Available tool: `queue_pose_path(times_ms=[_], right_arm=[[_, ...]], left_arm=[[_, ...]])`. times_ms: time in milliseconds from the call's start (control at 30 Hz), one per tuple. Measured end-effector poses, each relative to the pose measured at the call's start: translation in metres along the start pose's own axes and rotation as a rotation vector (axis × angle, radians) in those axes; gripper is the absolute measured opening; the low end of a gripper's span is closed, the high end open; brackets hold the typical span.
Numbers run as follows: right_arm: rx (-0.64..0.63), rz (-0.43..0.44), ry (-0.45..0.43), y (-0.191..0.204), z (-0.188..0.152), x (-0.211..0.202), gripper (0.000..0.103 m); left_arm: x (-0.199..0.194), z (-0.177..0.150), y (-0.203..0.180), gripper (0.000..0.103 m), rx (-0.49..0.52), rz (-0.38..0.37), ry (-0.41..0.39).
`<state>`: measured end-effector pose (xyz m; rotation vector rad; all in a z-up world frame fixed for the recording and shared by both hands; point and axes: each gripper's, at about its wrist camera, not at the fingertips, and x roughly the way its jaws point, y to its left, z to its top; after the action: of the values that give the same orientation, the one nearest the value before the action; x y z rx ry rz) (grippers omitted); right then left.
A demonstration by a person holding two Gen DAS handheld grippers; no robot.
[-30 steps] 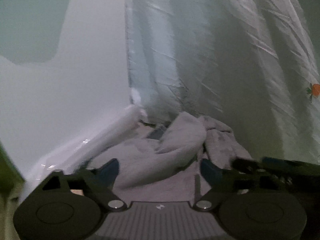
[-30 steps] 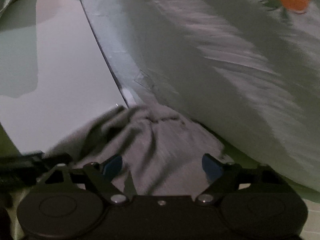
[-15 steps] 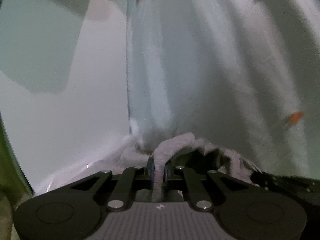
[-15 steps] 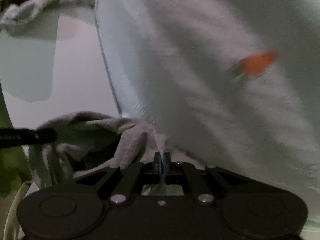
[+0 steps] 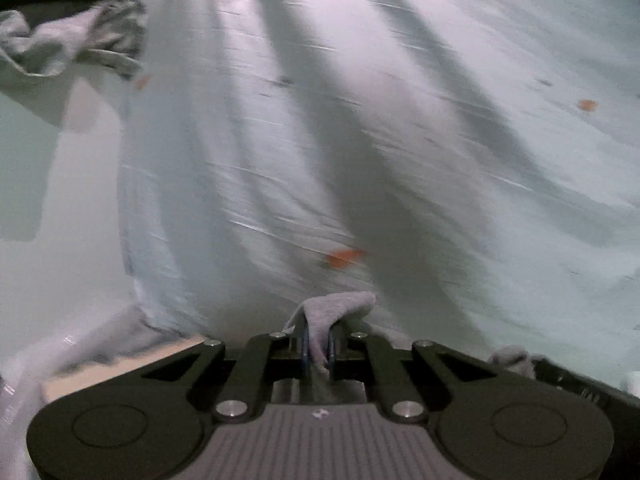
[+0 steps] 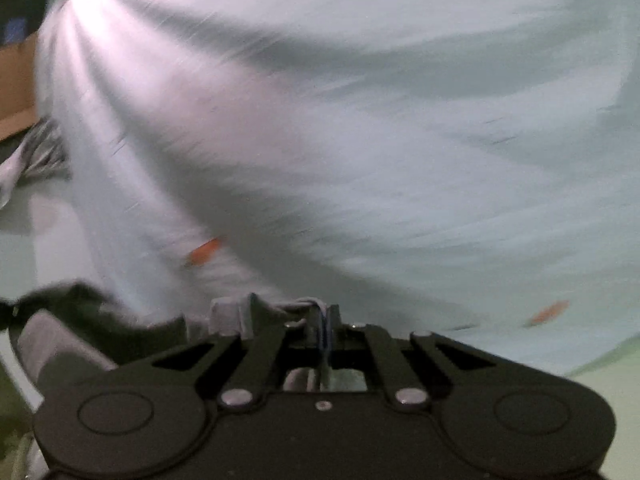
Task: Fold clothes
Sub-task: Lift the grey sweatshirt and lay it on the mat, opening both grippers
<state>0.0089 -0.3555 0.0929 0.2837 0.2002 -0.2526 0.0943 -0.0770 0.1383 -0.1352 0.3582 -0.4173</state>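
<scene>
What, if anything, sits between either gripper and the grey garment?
Nothing visible. The left gripper is shut on a fold of the grey garment, and the right gripper pinches its edge too. The pale sheet lies beyond, not between.

Sheet [image 5: 360, 140] behind garment [image 5: 336, 312]; clothes pile [image 5: 72, 40] far-left.

**Both grippers clamped on fabric**

Left gripper [image 5: 318, 346]: jaws drawn together, blue pads pinching a fold of grey cloth [image 5: 334, 310] that stands up between them. Right gripper [image 6: 325, 330]: jaws likewise closed, a thin edge of the same grey cloth caught between the pads. Both frames are motion-blurred.
</scene>
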Motion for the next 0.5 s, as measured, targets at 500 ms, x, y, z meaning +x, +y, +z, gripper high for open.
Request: queue_pose_path(times_ms=[500], right_arm=[[0.059, -0.349, -0.114, -0.212, 0.044, -0.183, 0.002]], left_arm=[[-0.007, -0.081, -0.228, 0.009, -0.019, -0.33, 0.208]])
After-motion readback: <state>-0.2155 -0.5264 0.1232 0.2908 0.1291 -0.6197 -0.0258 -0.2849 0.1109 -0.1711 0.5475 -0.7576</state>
